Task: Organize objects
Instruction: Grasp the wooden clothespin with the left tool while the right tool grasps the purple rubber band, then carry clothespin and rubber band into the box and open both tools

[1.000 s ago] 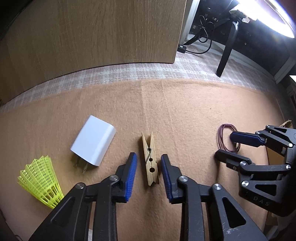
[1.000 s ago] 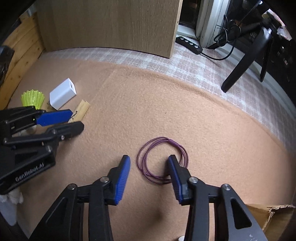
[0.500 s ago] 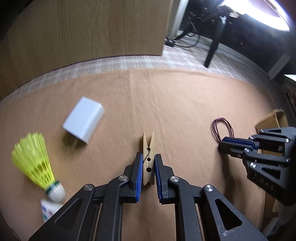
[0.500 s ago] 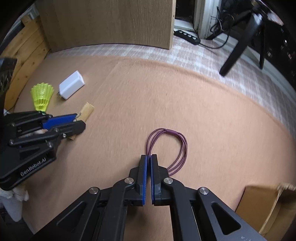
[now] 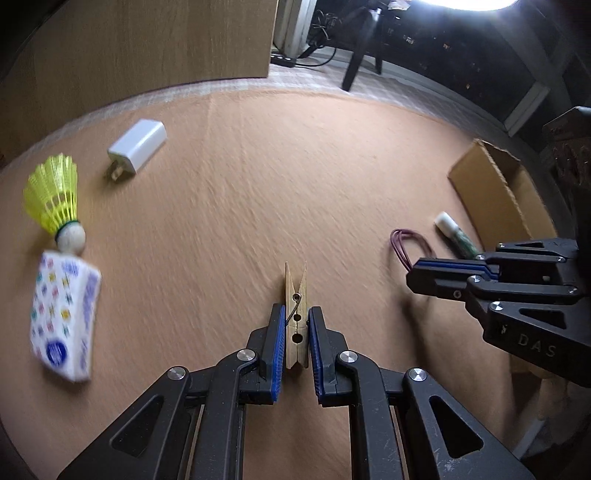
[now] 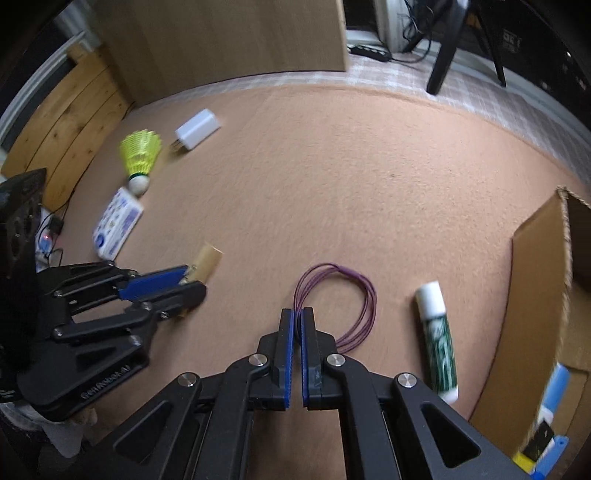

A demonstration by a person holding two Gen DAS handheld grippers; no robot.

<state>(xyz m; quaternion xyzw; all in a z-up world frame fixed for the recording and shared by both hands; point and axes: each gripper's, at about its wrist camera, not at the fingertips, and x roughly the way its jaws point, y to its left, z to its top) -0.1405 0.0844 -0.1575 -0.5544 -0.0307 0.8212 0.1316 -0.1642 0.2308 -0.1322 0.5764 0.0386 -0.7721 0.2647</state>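
You are looking across a tan felt surface (image 5: 295,166) that is lying over a checked cloth (image 6: 480,92). A tall wooden board (image 5: 147,44) is standing at the far edge. Just right of it, a black power strip (image 6: 371,52) is lying on the cloth, with cables (image 6: 410,22) trailing behind it. A black stand leg (image 6: 443,55) is slanting down onto the cloth nearby. To your far left, pale wooden planks (image 6: 74,110) are leaning, and below them a small device (image 6: 46,242) is showing a red light.

black fingers (image 5: 275,354); blue pads (image 6: 289,354); silver screws
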